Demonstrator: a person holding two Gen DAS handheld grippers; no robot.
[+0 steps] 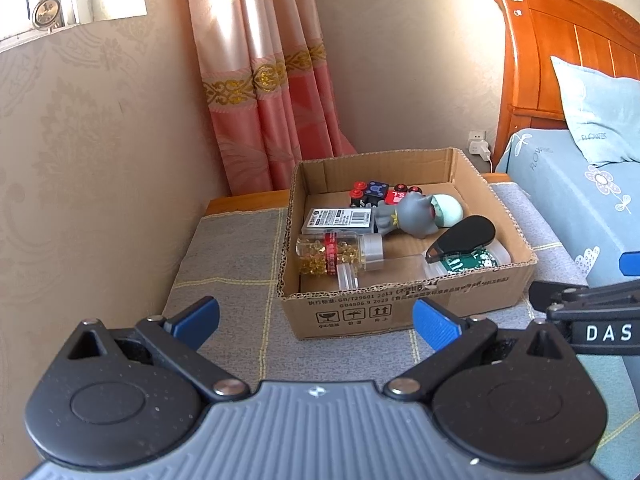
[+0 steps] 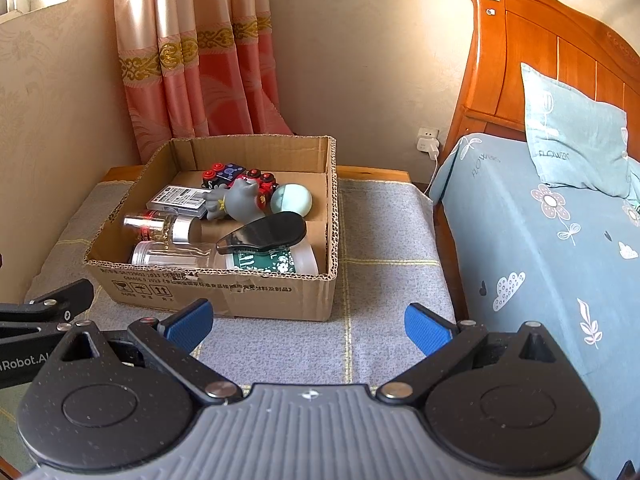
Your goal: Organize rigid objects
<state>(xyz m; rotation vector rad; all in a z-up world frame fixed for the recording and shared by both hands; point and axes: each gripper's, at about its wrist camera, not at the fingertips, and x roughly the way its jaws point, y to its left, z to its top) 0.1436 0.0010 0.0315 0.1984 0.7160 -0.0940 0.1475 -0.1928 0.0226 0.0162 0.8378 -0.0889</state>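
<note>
While both grippers hover above the grey checked mat [image 2: 384,288] in front of the cardboard box [image 1: 400,312], neither holds anything: the left gripper [image 1: 316,320] has its blue-padded jaws spread wide and empty, and the right gripper [image 2: 308,320] is just as wide open and empty. All the rigid objects lie inside the box. At its far end sits a red and black toy car [image 1: 380,192], with a grey cat figurine [image 1: 412,214] lying beside a pale green ball [image 1: 450,210]. A flat barcoded pack [image 1: 340,218] rests to the figurine's left. Nearer the front, a clear bottle of yellow capsules [image 1: 336,256] lies on its side, next to a clear jar with a green label [image 1: 460,262]. A black teardrop-shaped piece [image 1: 464,236] lies on top of that jar. To the right stands a bed [image 2: 540,240] with a blue flowered cover.
</note>
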